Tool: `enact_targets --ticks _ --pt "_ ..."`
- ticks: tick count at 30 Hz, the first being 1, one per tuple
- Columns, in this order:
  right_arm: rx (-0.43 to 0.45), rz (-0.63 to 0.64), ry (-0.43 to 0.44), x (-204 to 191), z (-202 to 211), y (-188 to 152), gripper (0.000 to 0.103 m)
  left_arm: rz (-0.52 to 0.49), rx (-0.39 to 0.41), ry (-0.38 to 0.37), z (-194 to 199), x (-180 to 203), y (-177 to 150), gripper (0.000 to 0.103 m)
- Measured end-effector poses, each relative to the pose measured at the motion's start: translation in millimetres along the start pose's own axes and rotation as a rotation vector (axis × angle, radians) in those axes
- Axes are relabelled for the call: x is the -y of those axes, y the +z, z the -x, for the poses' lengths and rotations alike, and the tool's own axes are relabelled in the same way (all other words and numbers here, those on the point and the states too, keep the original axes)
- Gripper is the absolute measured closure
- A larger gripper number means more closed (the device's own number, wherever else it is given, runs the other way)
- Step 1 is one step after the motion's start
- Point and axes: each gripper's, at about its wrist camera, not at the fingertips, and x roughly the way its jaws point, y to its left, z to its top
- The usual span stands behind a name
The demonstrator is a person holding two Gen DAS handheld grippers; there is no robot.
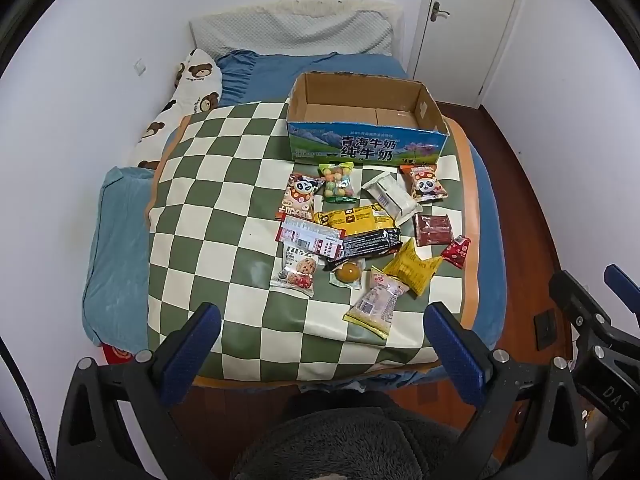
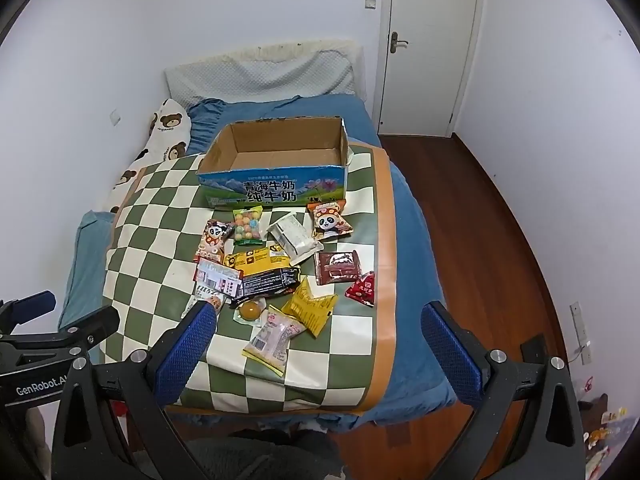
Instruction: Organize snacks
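Several snack packets lie loose on a green-and-white checked mat (image 1: pixel 200 208) on a bed. Among them are a pink packet (image 1: pixel 374 306) (image 2: pixel 274 336) nearest me, a yellow packet (image 1: pixel 414 268) (image 2: pixel 312 308), a black bar (image 1: pixel 370 242) (image 2: pixel 270 280) and two panda packets (image 1: pixel 425 184) (image 2: pixel 329 220). An open, empty cardboard milk box (image 1: pixel 366 146) (image 2: pixel 272 190) stands behind them. My left gripper (image 1: pixel 322 328) is open and empty above the mat's near edge. My right gripper (image 2: pixel 320 328) is open and empty too, hovering short of the packets.
The bed has a blue sheet (image 2: pixel 412 240), a bear-print pillow (image 1: pixel 192 84) and a white headboard cushion (image 1: pixel 292 28). A white wall runs along the left. Wooden floor (image 2: pixel 480 220) and a closed white door (image 2: pixel 428 40) lie to the right.
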Motion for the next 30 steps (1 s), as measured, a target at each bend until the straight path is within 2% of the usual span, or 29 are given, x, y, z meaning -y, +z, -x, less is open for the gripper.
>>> enact_targets --ticks 30 --pt "0.013 -0.008 -0.001 -0.2 9.1 6.2 0.000 0.000 0.014 -0.003 -0.3 -4.9 4.7 0.000"
